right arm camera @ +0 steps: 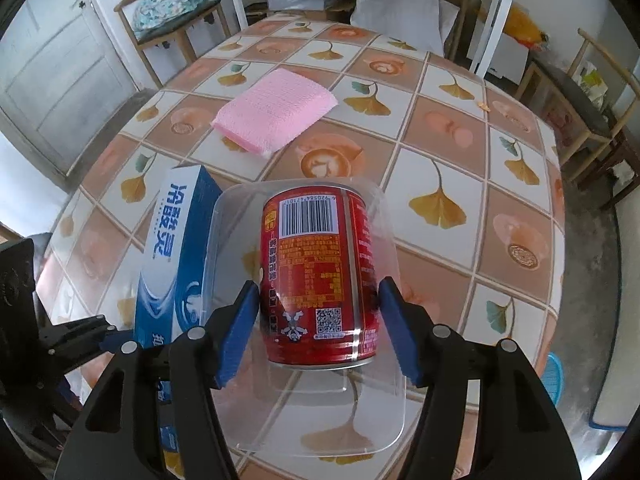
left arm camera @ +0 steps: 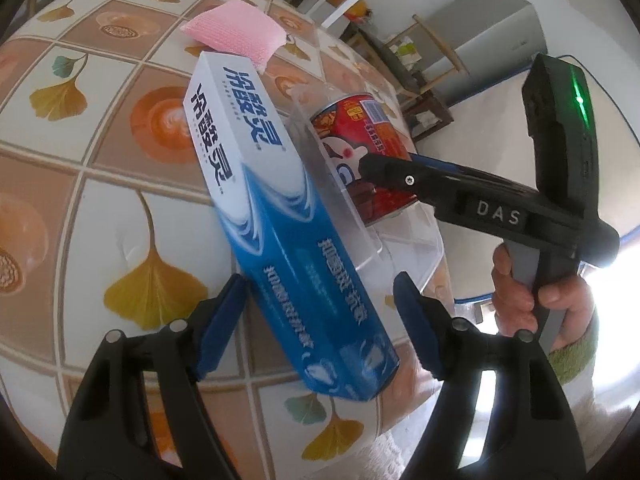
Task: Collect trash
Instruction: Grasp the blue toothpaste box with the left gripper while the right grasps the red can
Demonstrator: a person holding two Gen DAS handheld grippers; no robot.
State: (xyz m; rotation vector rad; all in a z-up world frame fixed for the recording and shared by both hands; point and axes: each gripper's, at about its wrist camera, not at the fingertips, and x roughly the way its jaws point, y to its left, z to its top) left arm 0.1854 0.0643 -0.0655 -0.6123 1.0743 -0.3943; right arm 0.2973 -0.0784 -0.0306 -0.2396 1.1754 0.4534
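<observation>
A red drink can sits tilted inside a clear plastic container on the tiled tablecloth. My right gripper is shut on the can, a blue pad on each side of it. In the left wrist view, one right finger crosses in front of the can. A blue and white toothpaste box lies flat beside the container. My left gripper straddles the box's near end. Its left pad is at the box's edge. Its right pad stands apart, over the container's rim.
A pink sponge pad lies further back on the table. A person's hand grips the right tool's handle. Wooden chairs stand around the table, one at the right. The table's edge is close to the container.
</observation>
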